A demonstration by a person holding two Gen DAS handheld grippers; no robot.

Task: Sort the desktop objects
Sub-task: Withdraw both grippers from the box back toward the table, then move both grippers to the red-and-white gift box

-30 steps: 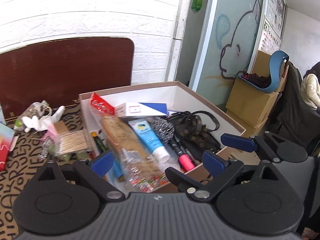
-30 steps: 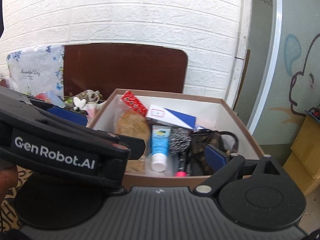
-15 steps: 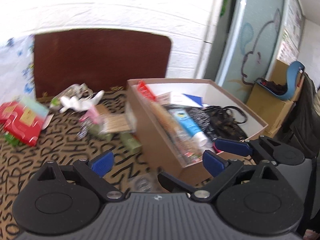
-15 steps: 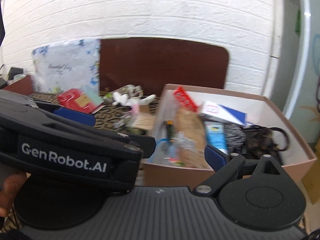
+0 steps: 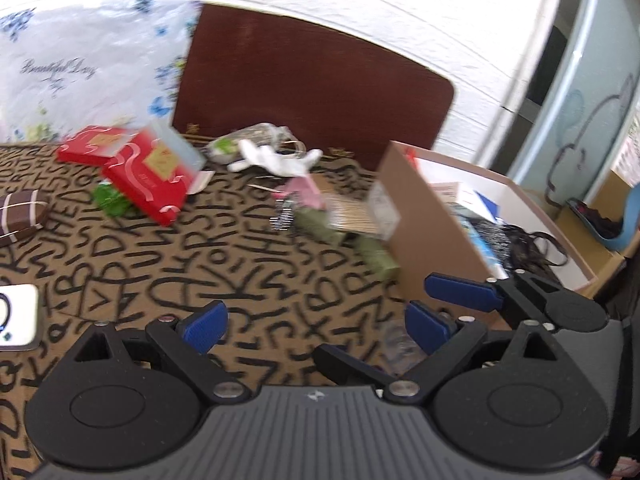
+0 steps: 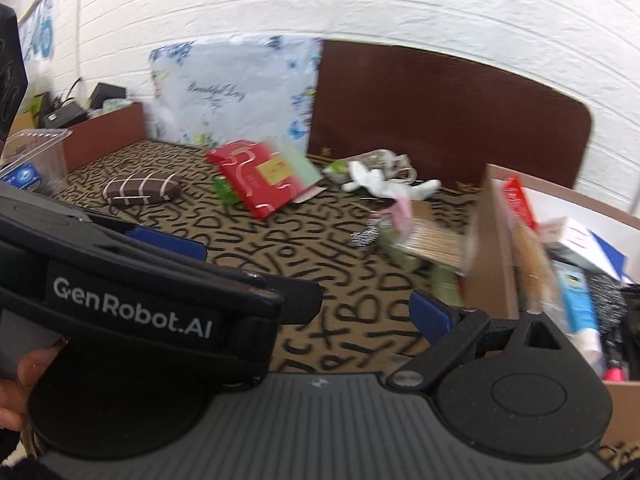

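My left hand-held gripper (image 5: 316, 322), released and empty, faces the red packets (image 5: 140, 168) at ten o'clock, awaiting sorting.

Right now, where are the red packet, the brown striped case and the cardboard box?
red packet (image 6: 256, 178), right wrist view, middle of its red face
brown striped case (image 6: 140, 189), right wrist view, its top
cardboard box (image 5: 432, 232), left wrist view, bare outer side wall
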